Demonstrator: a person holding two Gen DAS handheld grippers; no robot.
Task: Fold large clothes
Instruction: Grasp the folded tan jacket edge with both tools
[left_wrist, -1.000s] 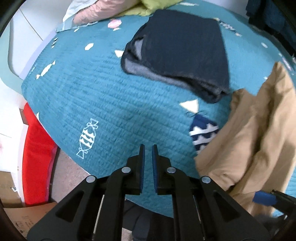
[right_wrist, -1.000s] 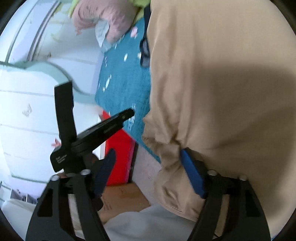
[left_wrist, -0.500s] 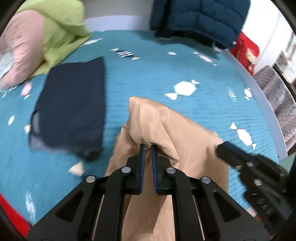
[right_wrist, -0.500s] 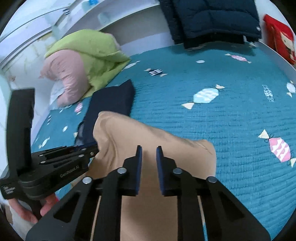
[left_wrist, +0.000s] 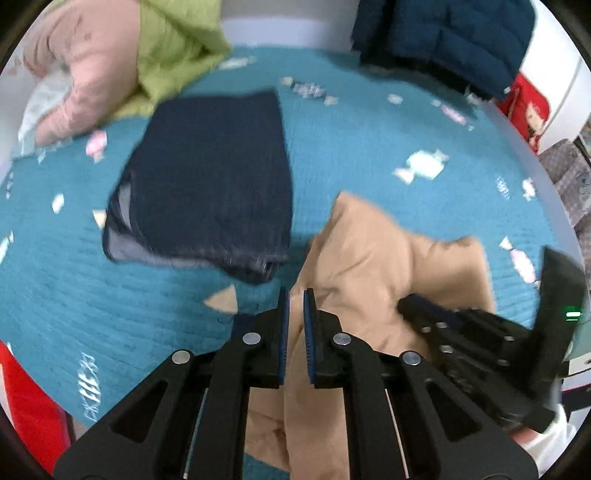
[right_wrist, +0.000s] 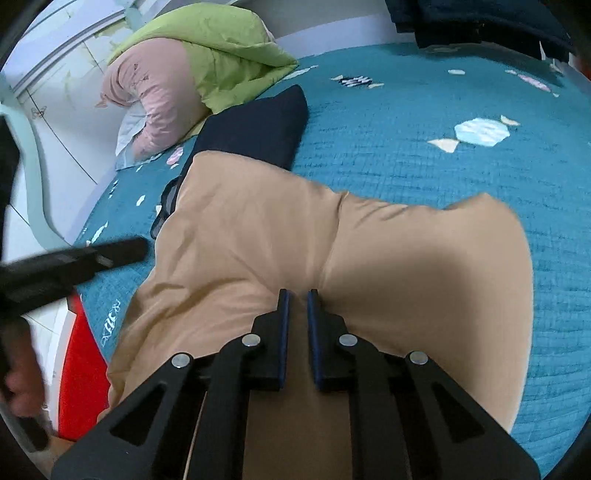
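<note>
With the left gripper and right gripper each pinched on an edge of the soft tan cloth garment over the teal quilted bedspread, those thin holds could slip, dropping it crumpled against the folded navy garment.

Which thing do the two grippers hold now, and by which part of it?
Both hold the tan garment. The left gripper pinches its near left edge; the right gripper, whose jaws have just been closing, pinches a fold near its middle.
</note>
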